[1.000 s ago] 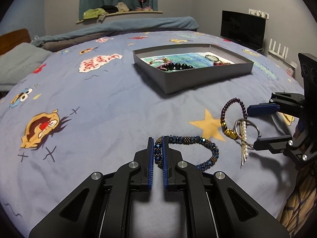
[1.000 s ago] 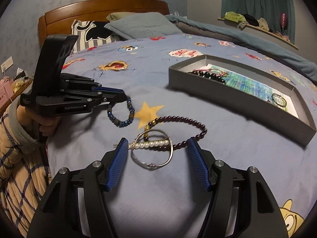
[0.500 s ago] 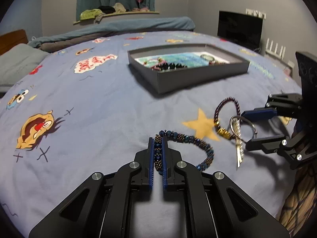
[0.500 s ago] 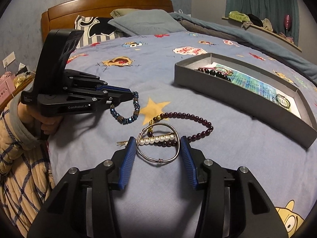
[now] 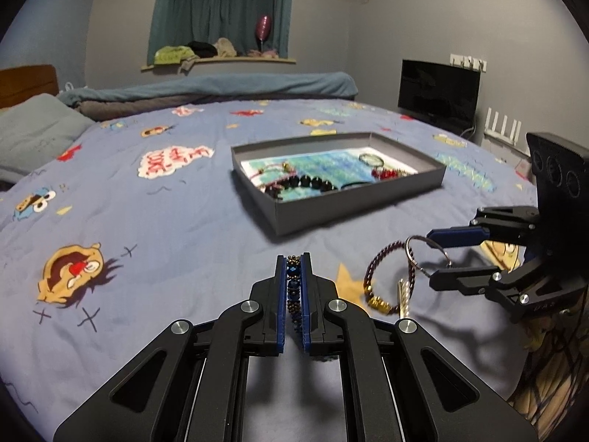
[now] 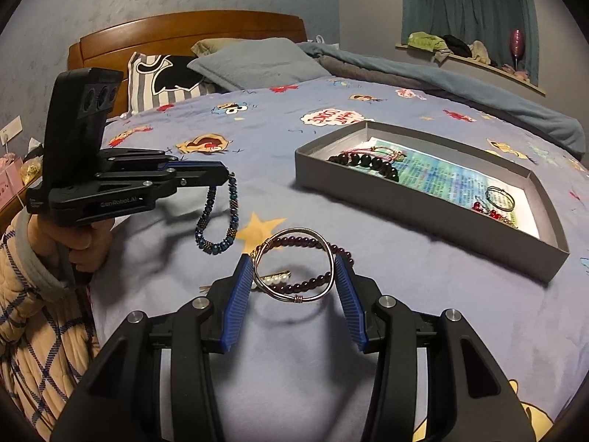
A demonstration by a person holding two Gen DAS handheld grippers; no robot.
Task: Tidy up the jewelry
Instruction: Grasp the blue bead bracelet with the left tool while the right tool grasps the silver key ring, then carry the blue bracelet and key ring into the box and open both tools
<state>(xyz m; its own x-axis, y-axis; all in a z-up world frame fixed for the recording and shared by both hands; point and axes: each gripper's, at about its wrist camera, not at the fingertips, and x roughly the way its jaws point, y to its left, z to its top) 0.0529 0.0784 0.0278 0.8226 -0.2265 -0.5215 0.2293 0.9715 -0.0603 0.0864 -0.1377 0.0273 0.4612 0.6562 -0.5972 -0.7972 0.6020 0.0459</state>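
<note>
The left gripper [image 5: 293, 291] is clamped on a blue and bronze beaded bracelet [image 6: 217, 217], which hangs in a loop from its fingertips, lifted off the blue cartoon-print bedspread [image 5: 154, 228]; in the left wrist view only a short run of the beads shows between the closed blue pads. The right gripper [image 6: 294, 280] grips a thin silver wire bangle [image 6: 294, 263] across its width, each blue pad [image 6: 241, 291] pressing one side of the ring, and the bangle is held just above the bedspread, casting a shadow below it. Under and behind the bangle lie a dark purple beaded bracelet with gold beads [image 5: 375, 280] and a gold hair clip set with white pearls [image 6: 274, 278], both resting on the bedspread beside a yellow star print [image 6: 259, 226]. Farther back, well apart from both grippers, sits a shallow grey rectangular cardboard box [image 6: 434, 217] lined with a blue-green printed sheet; it holds a black round-bead bracelet [image 6: 368, 162], pink cord pieces, a small red beaded item [image 6: 489, 210] and a thin dark ring [image 6: 498, 195].
</note>
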